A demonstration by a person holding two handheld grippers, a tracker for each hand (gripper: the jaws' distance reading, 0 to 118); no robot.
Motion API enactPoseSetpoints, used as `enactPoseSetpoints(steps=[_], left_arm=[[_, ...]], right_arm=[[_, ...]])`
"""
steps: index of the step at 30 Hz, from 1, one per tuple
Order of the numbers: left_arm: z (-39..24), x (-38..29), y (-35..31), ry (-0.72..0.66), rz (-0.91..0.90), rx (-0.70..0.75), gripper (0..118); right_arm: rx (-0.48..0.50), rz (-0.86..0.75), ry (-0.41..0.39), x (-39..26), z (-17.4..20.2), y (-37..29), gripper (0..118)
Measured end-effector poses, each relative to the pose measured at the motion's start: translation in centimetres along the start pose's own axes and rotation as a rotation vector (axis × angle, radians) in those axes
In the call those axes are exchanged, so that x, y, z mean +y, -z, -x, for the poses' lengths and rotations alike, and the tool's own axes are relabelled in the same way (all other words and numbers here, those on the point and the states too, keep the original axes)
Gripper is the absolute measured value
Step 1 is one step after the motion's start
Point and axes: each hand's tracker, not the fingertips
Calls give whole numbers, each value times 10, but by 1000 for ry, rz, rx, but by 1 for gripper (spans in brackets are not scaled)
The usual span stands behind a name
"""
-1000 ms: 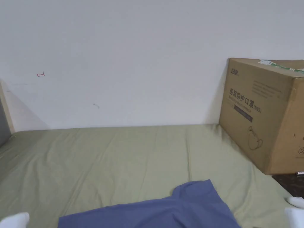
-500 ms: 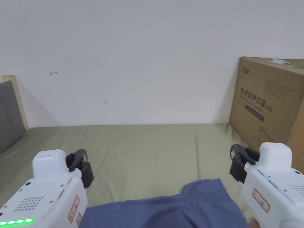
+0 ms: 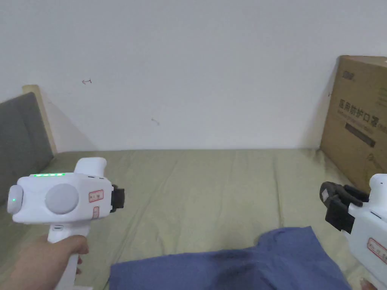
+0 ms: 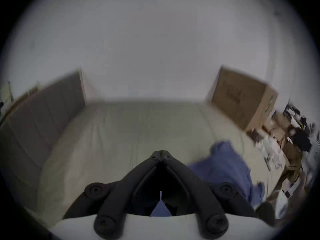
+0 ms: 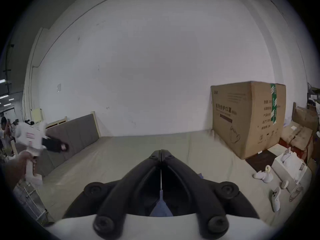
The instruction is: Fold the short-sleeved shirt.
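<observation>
A blue short-sleeved shirt (image 3: 242, 264) lies flat on the green bed sheet (image 3: 211, 188) at the near edge of the head view, one sleeve pointing to the far right. It also appears low on the right in the left gripper view as the shirt (image 4: 225, 167). My left gripper (image 3: 120, 198) is held in the air above the sheet, to the left of the shirt, its jaws closed together on nothing (image 4: 161, 154). My right gripper (image 3: 329, 198) hovers to the right above the sleeve, jaws also pressed together and empty (image 5: 161, 153).
A big cardboard box (image 3: 359, 128) stands at the bed's far right against the white wall. A grey padded headboard (image 3: 19, 136) bounds the bed on the left. Beside the bed on the right lie white devices and boxes (image 5: 285, 167) on the floor.
Both grippers have come up into the head view from below; the left one has turned sideways and risen. The head camera has swung left, so the box sits farther right.
</observation>
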Motion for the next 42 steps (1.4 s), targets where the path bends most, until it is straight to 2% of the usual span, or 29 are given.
enactPoseSetpoints(steps=[3,4,5,6,7,14,16,18,20,21,22,23,24,25,26,28,31,32,33,34,35,38,40,42], left_arm=[[45,-15,88,-129,330,-15,0],[56,-23,109,-150,376,0,8],[65,-33,127,-170,414,19,36],[74,-40,144,-162,416,58,78],[79,-50,157,-160,440,69,109],[99,-86,228,-183,427,48,109],[91,-99,235,-105,423,61,113],[78,-104,229,-26,389,100,112],[64,-109,216,-40,334,144,95],[55,-110,209,-12,329,143,78],[49,-110,202,50,316,126,50],[43,-108,194,102,301,96,29],[37,-108,190,148,297,103,14],[39,-105,186,135,299,43,14],[38,-102,180,114,294,55,1],[44,-89,163,66,225,4,1],[54,-76,139,61,161,33,1],[57,-73,132,46,154,18,1],[60,-70,127,33,150,4,1],[62,-69,123,20,153,-7,1],[61,-68,118,17,158,-12,1],[59,-69,112,41,164,-4,1],[59,-70,112,40,168,-3,1],[61,-73,116,26,195,-4,1]], right_arm=[[12,76,-34,-13,-3,22,0],[9,102,-45,-19,-2,29,0],[12,122,-47,-24,-3,35,0],[22,140,-44,-30,-4,41,0],[32,158,-38,-35,-6,45,0],[35,277,-22,-73,-13,66,0],[22,300,-24,-81,-17,71,0],[13,319,-13,-86,-23,77,0],[8,331,27,-91,-32,83,0],[3,337,60,-95,-39,86,0],[-13,345,84,-99,-45,89,0],[-34,353,103,-102,-51,92,0],[-40,361,125,-105,-57,94,0],[-33,373,160,-107,-65,98,0],[-24,380,188,-107,-73,102,0],[-35,386,198,-102,-91,114,0],[-75,440,214,-92,-120,150,1],[-96,504,208,-90,-129,169,13],[-112,562,201,-90,-139,189,46],[-119,652,191,-94,-147,211,94],[-113,720,194,-100,-155,229,103],[-127,860,234,-120,-175,281,103],[-176,894,206,-136,-182,304,103],[-216,938,188,-148,-186,322,98]])
